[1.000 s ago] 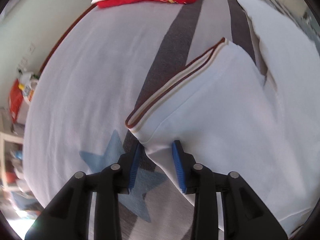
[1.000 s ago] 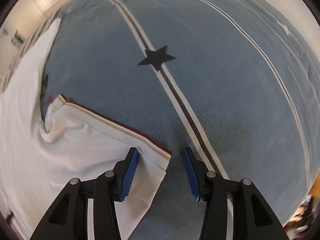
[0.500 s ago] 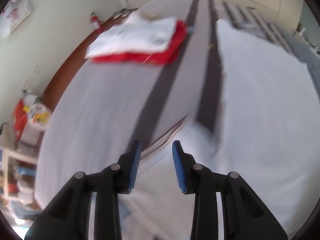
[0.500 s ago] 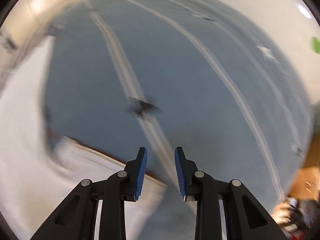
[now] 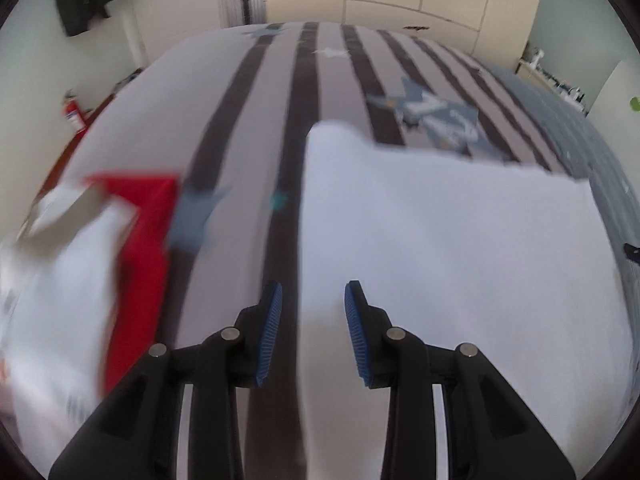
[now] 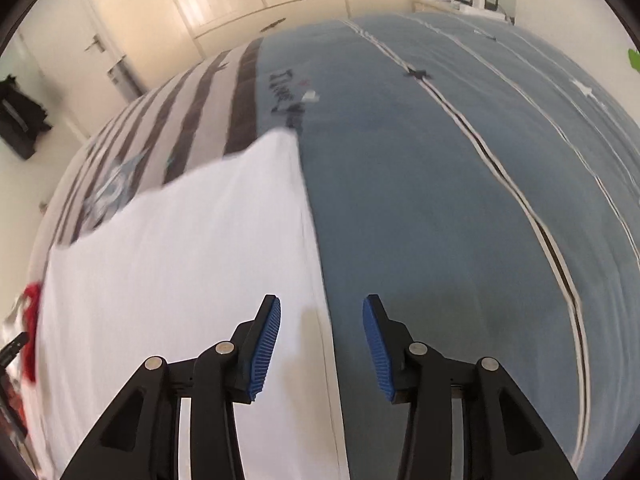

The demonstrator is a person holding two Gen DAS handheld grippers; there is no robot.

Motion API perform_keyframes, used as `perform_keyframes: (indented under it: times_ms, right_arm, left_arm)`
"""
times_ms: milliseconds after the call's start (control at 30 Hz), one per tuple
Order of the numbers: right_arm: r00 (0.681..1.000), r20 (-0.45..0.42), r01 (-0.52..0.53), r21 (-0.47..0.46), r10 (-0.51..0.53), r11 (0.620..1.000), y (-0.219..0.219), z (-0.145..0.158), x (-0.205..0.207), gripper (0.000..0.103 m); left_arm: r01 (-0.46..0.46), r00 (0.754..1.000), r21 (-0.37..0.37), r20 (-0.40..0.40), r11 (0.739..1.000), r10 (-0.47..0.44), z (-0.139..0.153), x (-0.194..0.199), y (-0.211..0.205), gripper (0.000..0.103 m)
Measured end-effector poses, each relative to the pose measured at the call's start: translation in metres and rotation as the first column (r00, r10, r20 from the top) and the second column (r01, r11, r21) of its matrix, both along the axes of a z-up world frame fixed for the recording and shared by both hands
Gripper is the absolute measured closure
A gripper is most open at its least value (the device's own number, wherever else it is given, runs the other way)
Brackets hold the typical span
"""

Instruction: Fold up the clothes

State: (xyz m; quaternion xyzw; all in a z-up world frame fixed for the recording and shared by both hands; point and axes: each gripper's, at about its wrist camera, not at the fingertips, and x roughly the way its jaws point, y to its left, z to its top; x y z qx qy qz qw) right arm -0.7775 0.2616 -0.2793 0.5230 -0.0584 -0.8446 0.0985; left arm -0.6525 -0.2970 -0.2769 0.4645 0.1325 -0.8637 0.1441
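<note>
Bright soft daylight; heavy fisheye bending, dark corner vignette; motion blur strongest left view's left side.

The left black plastic two-finger gripper (image 5: 313, 334) has angular, matte linkage arms joined by round silver pivot screws, two on each side. Each finger ends in a ribbed blue rubber pad (image 5: 269, 332). The right black plastic two-finger gripper (image 6: 322, 350) matches it: same silver screws, same ribbed blue pads.

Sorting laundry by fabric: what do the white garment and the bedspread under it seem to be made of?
White garment: looks like soft matte knit, likely cotton; it lies limp and flat, though blur hides the weave. Bedspread: matte woven-looking cloth, printed with stripes and stars, no sheen; fibre can't be told.
</note>
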Motion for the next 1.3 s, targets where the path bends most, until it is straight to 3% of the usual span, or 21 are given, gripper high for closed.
perform_keyframes:
  times_ms: [100, 300, 600, 700, 800, 933, 1033, 1100, 1167, 1300]
  right_arm:
    - [0.999, -0.008, 0.031, -0.006, -0.031, 1.0, -0.007, -0.012, -0.035, 0.061]
    - [1.0, -0.014, 0.012, -0.003, -0.012, 1.0, -0.019, -0.031, -0.09, 0.059]
    - [0.996, 0.026, -0.081, 0.014, 0.081, 0.997, -0.046, -0.052, -0.113, 0.059]
    - [0.994, 0.016, -0.108, 0.065, 0.107, 0.992, -0.049, -0.056, -0.11, 0.056]
    - [0.998, 0.006, -0.069, 0.075, 0.069, 0.995, -0.041, -0.055, -0.112, 0.055]
    - [0.999, 0.032, -0.036, 0.023, 0.035, 0.999, -0.032, -0.062, -0.12, 0.054]
    - [0.998, 0.033, -0.047, 0.037, 0.046, 0.998, -0.033, -0.063, -0.124, 0.054]
    - [0.997, 0.038, -0.061, 0.056, 0.059, 0.997, -0.035, -0.062, -0.128, 0.066]
    - [0.997, 0.052, -0.06, 0.043, 0.058, 0.997, -0.035, -0.06, -0.131, 0.097]
    - [0.998, 0.048, -0.037, 0.086, 0.033, 0.996, -0.038, -0.057, -0.131, 0.1]
  left_arm:
    - [0.01, 1.0, -0.022, -0.009, 1.0, -0.01, -0.008, -0.052, -0.021, 0.074]
    - [0.014, 1.0, 0.018, 0.019, 1.0, -0.014, -0.027, -0.107, -0.053, 0.074]
    - [0.072, 0.996, 0.068, 0.037, 0.995, -0.075, -0.046, -0.117, -0.057, 0.074]
    - [0.073, 0.997, 0.077, 0.033, 0.994, -0.076, -0.05, -0.114, -0.056, 0.074]
    - [0.057, 0.998, 0.087, 0.028, 0.995, -0.059, -0.051, -0.112, -0.058, 0.074]
    - [0.066, 0.996, 0.061, 0.049, 0.996, -0.069, -0.051, -0.113, -0.055, 0.074]
    - [0.068, 0.996, 0.042, 0.061, 0.997, -0.07, -0.051, -0.114, -0.052, 0.082]
    - [0.058, 0.996, 0.044, 0.06, 0.997, -0.061, -0.05, -0.114, -0.051, 0.093]
    - [0.045, 0.997, 0.032, 0.066, 0.998, -0.047, -0.049, -0.114, -0.049, 0.095]
    - [-0.017, 0.997, -0.009, 0.073, 1.0, 0.018, -0.044, -0.114, -0.05, 0.098]
